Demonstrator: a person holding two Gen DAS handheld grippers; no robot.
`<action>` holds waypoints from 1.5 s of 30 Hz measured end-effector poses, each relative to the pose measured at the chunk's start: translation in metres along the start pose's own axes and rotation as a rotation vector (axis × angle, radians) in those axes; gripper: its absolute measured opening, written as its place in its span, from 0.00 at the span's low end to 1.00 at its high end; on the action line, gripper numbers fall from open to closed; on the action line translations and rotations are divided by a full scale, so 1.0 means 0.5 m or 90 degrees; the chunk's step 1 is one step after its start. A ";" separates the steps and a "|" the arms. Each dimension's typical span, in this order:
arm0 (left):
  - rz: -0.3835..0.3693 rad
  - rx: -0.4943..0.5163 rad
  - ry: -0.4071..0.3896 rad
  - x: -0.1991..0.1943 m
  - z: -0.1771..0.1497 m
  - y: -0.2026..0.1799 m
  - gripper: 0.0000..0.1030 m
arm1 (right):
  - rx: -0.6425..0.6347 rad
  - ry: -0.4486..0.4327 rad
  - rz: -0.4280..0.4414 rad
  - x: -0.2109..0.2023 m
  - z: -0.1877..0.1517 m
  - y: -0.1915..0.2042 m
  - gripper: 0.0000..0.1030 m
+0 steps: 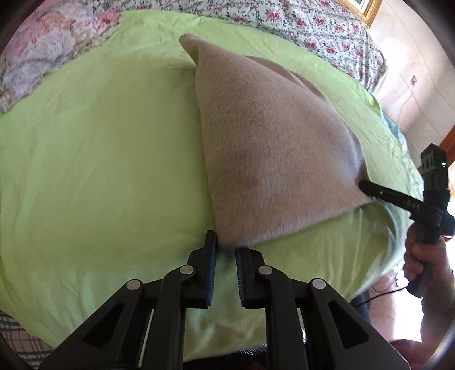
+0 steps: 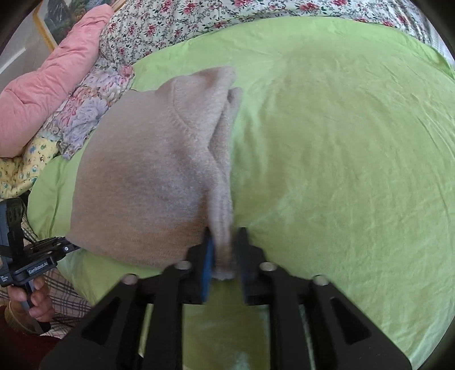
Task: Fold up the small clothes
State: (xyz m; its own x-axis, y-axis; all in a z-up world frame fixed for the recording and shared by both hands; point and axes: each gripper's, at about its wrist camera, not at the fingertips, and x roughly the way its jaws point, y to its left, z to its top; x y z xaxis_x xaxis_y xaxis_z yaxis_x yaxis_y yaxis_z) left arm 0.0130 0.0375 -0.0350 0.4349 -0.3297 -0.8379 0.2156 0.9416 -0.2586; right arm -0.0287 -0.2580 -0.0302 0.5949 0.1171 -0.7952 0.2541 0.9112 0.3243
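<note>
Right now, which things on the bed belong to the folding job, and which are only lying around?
Belongs to the job:
- beige knit garment
- left tool, at its near corner
- right tool, astride its folded edge
- green sheet, the work surface

Just lying about:
- pink quilt
- floral bedding
- framed picture

Two fisheye views look steeply down along each gripper from close above the bed's near edge, left view (image 1: 226,253) facing far-right, right view (image 2: 224,250) far-left, sharing the beige garment (image 1: 270,148) and green sheet (image 1: 99,170).
</note>
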 end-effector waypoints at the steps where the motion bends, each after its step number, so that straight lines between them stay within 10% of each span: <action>1: -0.005 0.002 0.006 -0.006 -0.005 0.003 0.14 | 0.013 0.005 0.010 -0.008 -0.001 -0.006 0.23; 10: -0.078 0.030 -0.081 -0.101 0.079 -0.009 0.14 | 0.014 -0.068 0.053 -0.105 0.073 0.040 0.27; 21: -0.083 0.001 -0.076 0.039 0.272 0.003 0.17 | -0.020 -0.012 0.066 0.065 0.166 0.116 0.27; 31: -0.036 0.064 -0.063 0.081 0.252 -0.016 0.17 | -0.001 -0.011 0.080 0.110 0.164 0.051 0.25; 45: -0.145 0.093 -0.043 -0.034 0.070 -0.035 0.16 | -0.099 -0.002 0.044 -0.006 0.037 0.109 0.28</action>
State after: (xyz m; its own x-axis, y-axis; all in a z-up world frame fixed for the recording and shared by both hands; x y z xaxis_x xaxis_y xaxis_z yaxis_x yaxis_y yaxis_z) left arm 0.0325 0.0241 0.0008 0.4172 -0.5397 -0.7312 0.4365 0.8247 -0.3596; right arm -0.0023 -0.2161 -0.0007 0.6097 0.1804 -0.7719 0.0917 0.9512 0.2948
